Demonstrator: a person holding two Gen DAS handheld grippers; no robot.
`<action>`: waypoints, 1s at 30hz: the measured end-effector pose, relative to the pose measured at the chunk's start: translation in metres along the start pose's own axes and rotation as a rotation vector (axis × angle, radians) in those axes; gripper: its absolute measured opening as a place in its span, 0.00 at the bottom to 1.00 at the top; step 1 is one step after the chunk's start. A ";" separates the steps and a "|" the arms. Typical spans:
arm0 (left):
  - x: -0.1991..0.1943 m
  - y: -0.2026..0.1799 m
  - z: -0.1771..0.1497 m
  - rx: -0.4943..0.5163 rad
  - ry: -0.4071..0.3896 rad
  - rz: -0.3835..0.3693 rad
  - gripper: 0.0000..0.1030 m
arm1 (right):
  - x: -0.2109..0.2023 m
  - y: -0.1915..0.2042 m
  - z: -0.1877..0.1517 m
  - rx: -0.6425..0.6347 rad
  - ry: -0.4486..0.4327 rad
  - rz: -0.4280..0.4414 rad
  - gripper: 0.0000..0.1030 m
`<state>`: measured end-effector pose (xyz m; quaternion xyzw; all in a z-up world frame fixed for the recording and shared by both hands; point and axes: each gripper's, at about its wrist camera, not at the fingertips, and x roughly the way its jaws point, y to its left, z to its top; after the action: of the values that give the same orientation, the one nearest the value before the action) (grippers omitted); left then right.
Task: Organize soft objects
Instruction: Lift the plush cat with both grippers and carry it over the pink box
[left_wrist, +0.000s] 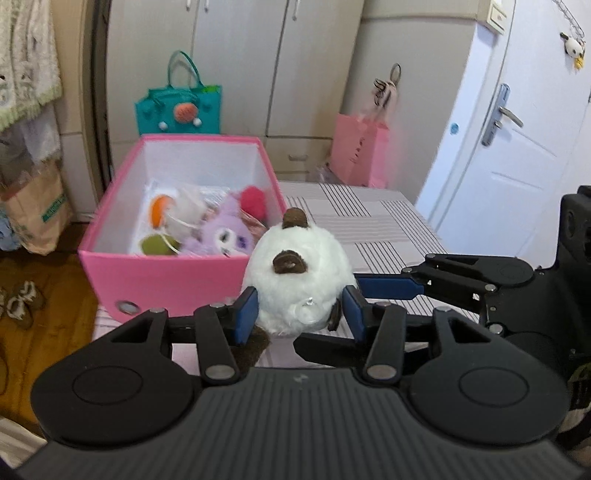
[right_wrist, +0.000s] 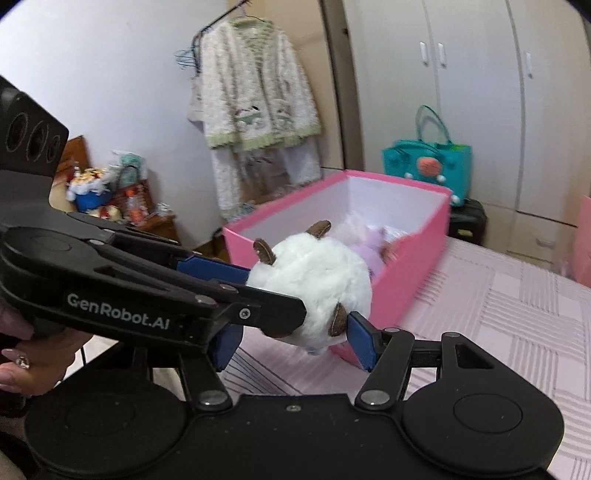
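Both tools, left (left_wrist: 300, 310) and right (right_wrist: 291, 341), clamped on white plush (left_wrist: 299, 280), beside pink box (left_wrist: 162, 275).

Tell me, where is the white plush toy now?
The white plush toy is held between both grippers, the left gripper and the right gripper, just in front of the pink box, above the bed cover.

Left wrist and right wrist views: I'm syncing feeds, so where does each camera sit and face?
Left wrist: behind the left gripper, facing the pink box and wardrobe; the right gripper shows at right.
Right wrist: behind the right gripper, facing the box; the left gripper and left hand show.
Shared: white plush, box, teal bag.
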<state>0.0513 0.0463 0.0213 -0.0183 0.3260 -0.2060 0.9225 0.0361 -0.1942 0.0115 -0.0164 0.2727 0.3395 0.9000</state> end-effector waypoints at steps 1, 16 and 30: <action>-0.003 0.002 0.003 -0.002 -0.006 0.006 0.46 | 0.001 0.003 0.004 -0.008 -0.007 0.010 0.65; -0.008 0.055 0.067 -0.084 -0.152 0.070 0.46 | 0.049 -0.007 0.085 -0.041 -0.108 0.080 0.65; 0.076 0.095 0.103 -0.174 -0.201 0.050 0.48 | 0.104 -0.061 0.118 -0.081 -0.137 0.072 0.65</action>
<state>0.2023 0.0925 0.0409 -0.1106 0.2488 -0.1508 0.9503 0.1949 -0.1533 0.0505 -0.0198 0.1970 0.3828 0.9024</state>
